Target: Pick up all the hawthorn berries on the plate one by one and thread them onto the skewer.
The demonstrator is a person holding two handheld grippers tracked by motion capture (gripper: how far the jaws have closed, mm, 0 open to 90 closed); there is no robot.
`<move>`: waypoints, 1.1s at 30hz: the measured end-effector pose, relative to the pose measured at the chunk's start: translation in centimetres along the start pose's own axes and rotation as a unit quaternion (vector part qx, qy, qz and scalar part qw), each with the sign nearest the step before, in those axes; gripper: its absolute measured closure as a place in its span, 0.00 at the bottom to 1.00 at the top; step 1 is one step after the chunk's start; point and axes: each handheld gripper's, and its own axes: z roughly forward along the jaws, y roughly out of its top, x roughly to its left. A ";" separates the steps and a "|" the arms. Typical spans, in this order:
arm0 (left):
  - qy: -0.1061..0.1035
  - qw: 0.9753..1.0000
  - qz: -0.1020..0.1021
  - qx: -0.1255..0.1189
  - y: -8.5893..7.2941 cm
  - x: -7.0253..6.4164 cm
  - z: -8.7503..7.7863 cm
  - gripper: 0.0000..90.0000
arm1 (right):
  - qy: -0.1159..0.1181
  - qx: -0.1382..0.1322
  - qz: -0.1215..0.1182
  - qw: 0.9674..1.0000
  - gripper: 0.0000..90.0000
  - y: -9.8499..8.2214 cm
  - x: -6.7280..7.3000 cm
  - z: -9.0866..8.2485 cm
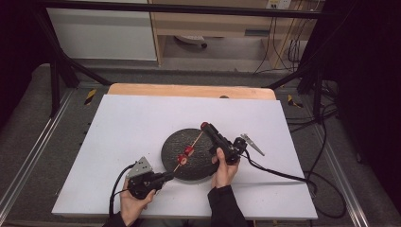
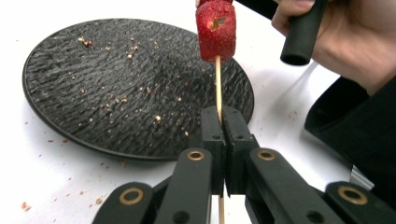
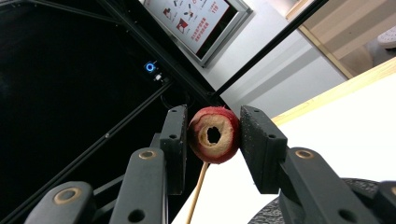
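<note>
left gripper (image 1: 166, 177) lower left, clamped on skewer (image 2: 218, 88) end | skewer thin, light, snaps easily; lies slanted over plate (image 1: 172, 158) at centre | fruit (image 1: 185, 155) soft, sticky | right gripper (image 1: 204, 126) right of centre, clamped on end fruit (image 3: 214, 135) | bare desk (image 1: 118, 127) all round.

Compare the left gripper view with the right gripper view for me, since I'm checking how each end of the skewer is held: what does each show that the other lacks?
Left gripper view: the left gripper shut on the skewer, a red piece farther up it, crumbs on the black plate, and the person's other hand.

Right gripper view: the right gripper shut on a cored red piece at the skewer's tip, with a poster behind.

Both: skewer, plate, white table.
</note>
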 end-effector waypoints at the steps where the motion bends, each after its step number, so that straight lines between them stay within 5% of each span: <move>1: 0.001 1.000 -0.001 -0.002 0.0 -0.1 0.1 0.98 | 0.002 0.001 -0.001 1.000 0.70 0.0 0.0 0.1; 20: 0.012 1.000 -0.013 -0.016 0.5 -0.1 0.6 0.99 | -0.003 -0.015 0.006 1.000 0.71 -0.4 0.4 0.4; 33: 0.018 0.999 -0.019 -0.019 1.7 -0.3 1.7 0.99 | 0.000 0.006 0.022 1.000 0.71 -1.5 0.2 0.3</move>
